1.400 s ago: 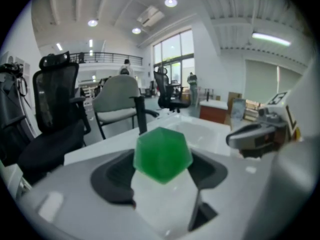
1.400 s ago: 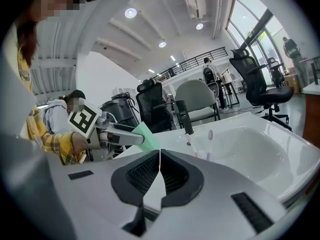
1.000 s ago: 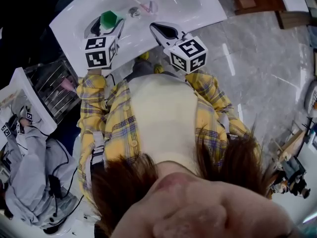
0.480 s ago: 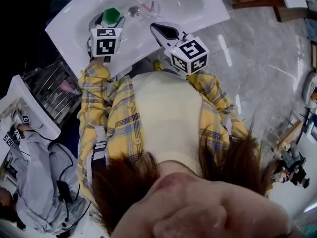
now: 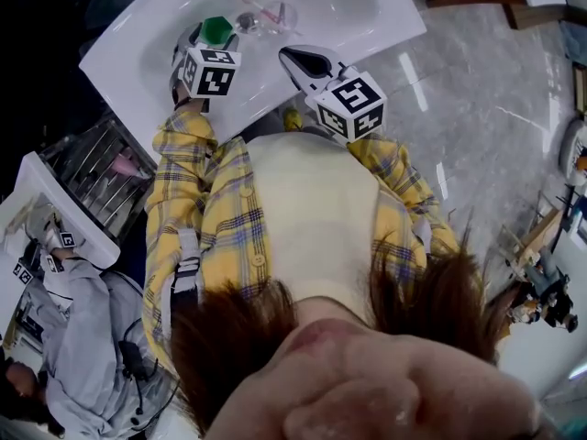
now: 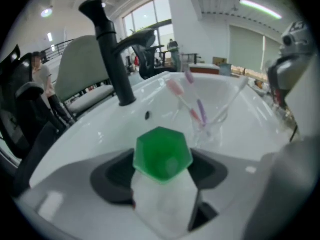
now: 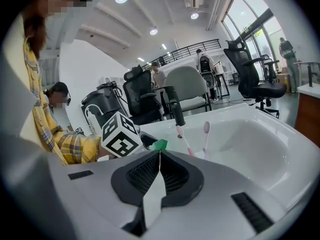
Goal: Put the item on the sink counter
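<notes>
A small white bottle with a green hexagonal cap (image 6: 162, 152) stands upright between the jaws of my left gripper (image 6: 163, 180), which is shut on it. In the head view the green cap (image 5: 216, 30) and the left gripper (image 5: 204, 48) hang over the left part of the white sink (image 5: 348, 7), close to a glass of toothbrushes (image 5: 273, 11). My right gripper (image 5: 295, 58) hovers just right of it above the sink's front rim. Seen in its own view, the right gripper (image 7: 159, 155) is shut with nothing between its jaws.
A black faucet (image 6: 106, 46) rises at the back of the basin, and the glass of toothbrushes (image 6: 206, 118) stands in front of the bottle. A metal rack (image 5: 96, 168) stands left of the sink. Office chairs (image 7: 252, 71) and people are in the background.
My left gripper has carried the green-capped bottle farther over the sink, toward the glass of toothbrushes. The right gripper has barely moved.
</notes>
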`<action>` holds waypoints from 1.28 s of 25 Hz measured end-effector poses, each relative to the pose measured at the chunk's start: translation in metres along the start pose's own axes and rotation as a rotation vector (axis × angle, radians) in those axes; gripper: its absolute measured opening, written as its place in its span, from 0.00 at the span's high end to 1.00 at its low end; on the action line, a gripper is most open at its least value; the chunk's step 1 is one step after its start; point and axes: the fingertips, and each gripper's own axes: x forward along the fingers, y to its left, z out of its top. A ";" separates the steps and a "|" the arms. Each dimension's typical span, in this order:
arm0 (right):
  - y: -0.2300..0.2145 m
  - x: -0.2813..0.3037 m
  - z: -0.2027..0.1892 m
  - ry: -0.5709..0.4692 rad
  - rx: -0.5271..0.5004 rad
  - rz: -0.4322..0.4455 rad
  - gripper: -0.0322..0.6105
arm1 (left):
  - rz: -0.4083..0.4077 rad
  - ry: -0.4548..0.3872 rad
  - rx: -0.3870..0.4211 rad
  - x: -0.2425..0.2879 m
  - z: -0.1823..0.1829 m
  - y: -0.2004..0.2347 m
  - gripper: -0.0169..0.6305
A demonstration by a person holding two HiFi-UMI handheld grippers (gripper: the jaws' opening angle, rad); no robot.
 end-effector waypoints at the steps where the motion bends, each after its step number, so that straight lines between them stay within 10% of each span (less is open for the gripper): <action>1: 0.000 0.000 0.000 0.001 0.001 -0.004 0.93 | 0.006 0.003 0.020 0.002 0.000 0.000 0.48; 32: -0.007 0.004 -0.008 0.014 0.024 -0.005 0.93 | 0.031 0.033 0.151 0.033 -0.002 -0.005 0.47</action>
